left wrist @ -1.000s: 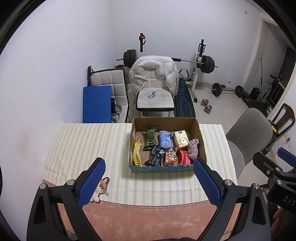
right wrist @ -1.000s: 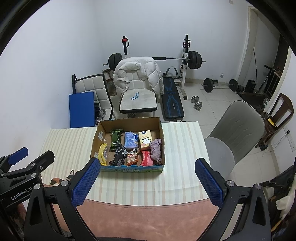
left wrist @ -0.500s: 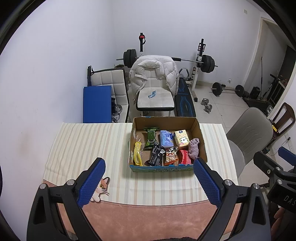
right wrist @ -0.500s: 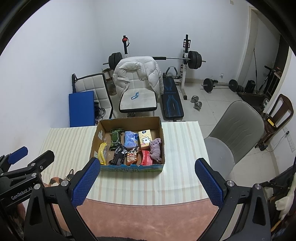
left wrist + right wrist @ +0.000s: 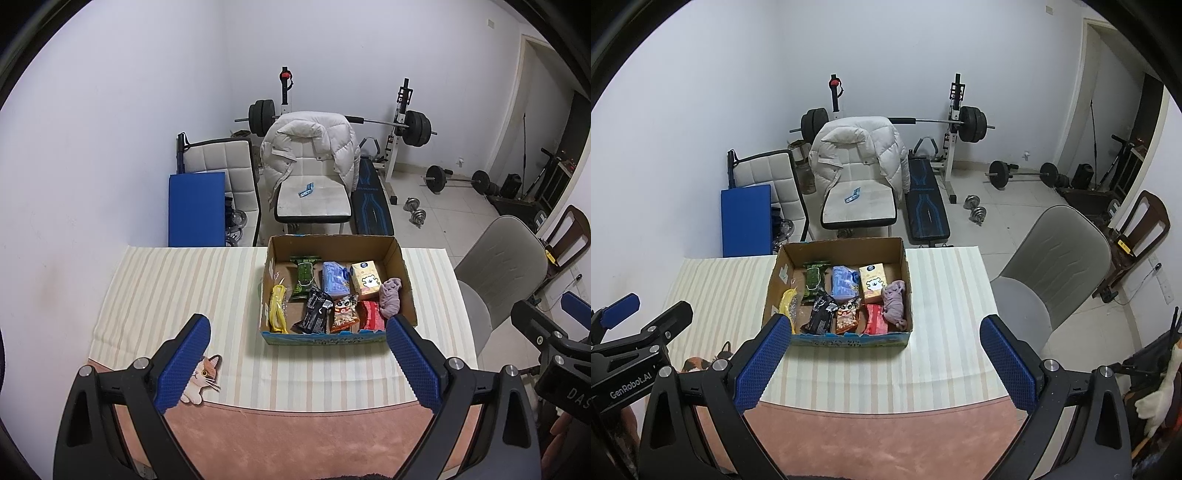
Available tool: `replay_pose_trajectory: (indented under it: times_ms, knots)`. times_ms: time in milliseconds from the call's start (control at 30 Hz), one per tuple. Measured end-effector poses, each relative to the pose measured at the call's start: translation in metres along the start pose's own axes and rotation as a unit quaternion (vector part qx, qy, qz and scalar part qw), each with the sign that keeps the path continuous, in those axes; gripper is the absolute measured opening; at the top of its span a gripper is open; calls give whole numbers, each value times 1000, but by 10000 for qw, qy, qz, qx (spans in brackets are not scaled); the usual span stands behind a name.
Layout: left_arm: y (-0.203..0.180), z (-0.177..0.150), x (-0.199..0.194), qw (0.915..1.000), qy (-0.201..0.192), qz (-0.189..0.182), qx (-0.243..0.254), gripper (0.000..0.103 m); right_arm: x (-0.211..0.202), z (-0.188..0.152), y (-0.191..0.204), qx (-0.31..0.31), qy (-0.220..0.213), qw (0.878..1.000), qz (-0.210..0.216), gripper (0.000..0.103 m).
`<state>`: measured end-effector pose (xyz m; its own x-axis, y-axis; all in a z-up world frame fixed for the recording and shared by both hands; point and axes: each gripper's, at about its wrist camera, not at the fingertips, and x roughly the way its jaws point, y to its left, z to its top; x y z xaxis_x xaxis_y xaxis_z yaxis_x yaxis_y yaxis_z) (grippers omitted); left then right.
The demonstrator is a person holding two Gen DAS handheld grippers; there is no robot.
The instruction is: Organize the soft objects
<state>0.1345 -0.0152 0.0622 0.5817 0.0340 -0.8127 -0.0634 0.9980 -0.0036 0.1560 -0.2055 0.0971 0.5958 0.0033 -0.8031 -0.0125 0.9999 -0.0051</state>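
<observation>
Nothing moved, cardboard box point(image 5: 338, 334) beyond left gripper point(image 5: 295, 363)

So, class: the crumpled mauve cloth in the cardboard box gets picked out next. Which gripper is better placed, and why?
Probably the right gripper. The crumpled mauve cloth lies against the cardboard box's right wall, nearer that side. Both it and the left gripper hang open, apart from the box.
</observation>
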Motion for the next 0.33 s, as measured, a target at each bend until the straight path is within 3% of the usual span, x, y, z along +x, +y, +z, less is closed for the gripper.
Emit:
replay_pose_trajectory:
  times_ms: [333]
  knots:
    - [0,1,1,10000,-22,18,37,97,-1,1,0,-4,-7,10000,-22,103]
